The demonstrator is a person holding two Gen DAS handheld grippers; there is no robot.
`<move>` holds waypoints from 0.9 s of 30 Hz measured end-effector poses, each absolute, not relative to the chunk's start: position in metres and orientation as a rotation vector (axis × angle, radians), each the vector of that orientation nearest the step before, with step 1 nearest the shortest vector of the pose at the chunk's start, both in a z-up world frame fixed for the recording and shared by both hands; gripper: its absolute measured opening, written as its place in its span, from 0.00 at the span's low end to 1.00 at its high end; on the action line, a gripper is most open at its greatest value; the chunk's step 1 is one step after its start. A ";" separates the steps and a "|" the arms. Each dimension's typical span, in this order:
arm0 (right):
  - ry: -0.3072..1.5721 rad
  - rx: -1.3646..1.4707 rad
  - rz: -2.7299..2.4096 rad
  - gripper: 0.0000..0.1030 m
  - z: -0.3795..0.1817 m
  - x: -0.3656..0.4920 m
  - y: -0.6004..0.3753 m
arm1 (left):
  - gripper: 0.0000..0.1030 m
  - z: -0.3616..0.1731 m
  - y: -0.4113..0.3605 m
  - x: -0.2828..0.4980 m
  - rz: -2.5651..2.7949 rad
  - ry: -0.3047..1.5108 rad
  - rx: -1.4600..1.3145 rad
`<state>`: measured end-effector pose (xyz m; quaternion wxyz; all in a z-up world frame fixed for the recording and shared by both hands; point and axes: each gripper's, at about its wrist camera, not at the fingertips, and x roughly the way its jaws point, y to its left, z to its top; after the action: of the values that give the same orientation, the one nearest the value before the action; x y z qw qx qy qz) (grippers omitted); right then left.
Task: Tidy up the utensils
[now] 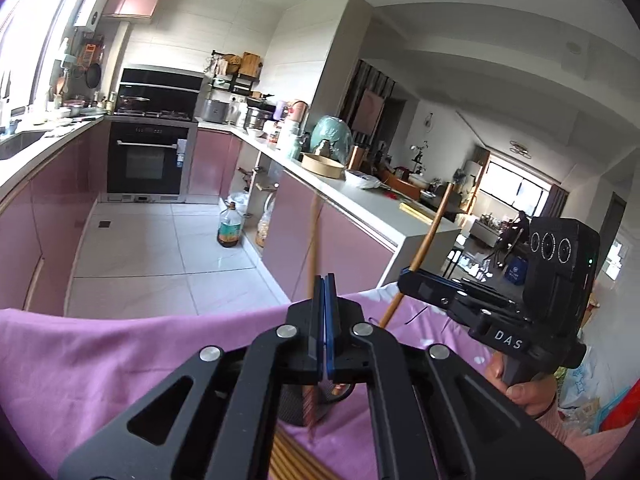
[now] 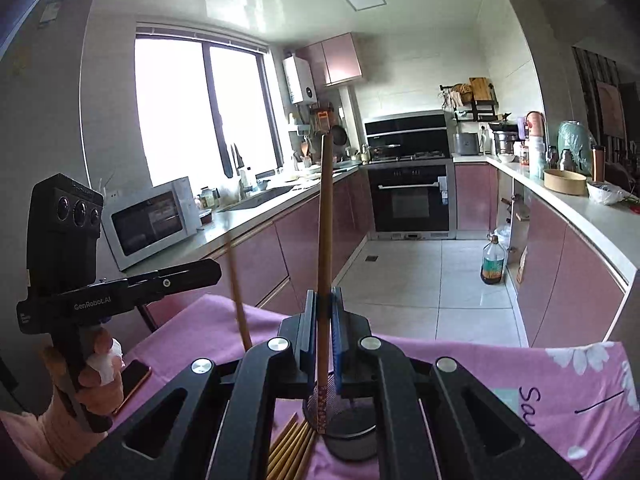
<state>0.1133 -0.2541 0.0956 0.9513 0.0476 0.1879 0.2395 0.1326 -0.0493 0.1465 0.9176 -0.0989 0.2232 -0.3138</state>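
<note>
Each claw is clenched on one wooden chopstick. The left chopstick (image 1: pixel 313 240) stands nearly upright between the pads of the left claw (image 1: pixel 325 312), its patterned lower end hanging above a dark mesh holder (image 1: pixel 296 408) on the desk. The right chopstick (image 2: pixel 325 216) rises upright from the right claw (image 2: pixel 323 320), its patterned lower end over the same holder (image 2: pixel 352 428). A bundle of spare chopsticks (image 2: pixel 292 448) lies on the pink cloth (image 2: pixel 520 380) just beside the holder. Only the right wrist view shows a phone (image 2: pixel 134 380) near the desk's left edge and a microwave (image 2: pixel 154 220) behind. Only the left wrist view shows the living area.
</note>
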 end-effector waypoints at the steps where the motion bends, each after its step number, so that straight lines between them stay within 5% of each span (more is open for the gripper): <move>1: 0.381 0.098 0.485 0.05 0.096 0.116 -0.255 | 0.01 0.149 -0.053 0.136 -0.654 0.465 -0.208; 13: 0.446 0.138 0.485 0.05 0.067 0.126 -0.259 | 0.03 0.080 -0.073 0.169 -0.577 0.645 -0.134; 18: 0.414 0.152 0.490 0.05 0.072 0.113 -0.265 | 0.22 0.021 -0.047 0.176 -0.483 0.766 -0.092; 27: 0.401 0.138 0.501 0.05 0.071 0.090 -0.266 | 0.35 -0.070 -0.002 0.149 -0.327 0.940 0.029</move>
<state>0.0902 -0.2662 0.0706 0.9466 0.0676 0.1968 0.2462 0.1493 -0.0019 -0.0703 0.8786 0.0141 0.4509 -0.1568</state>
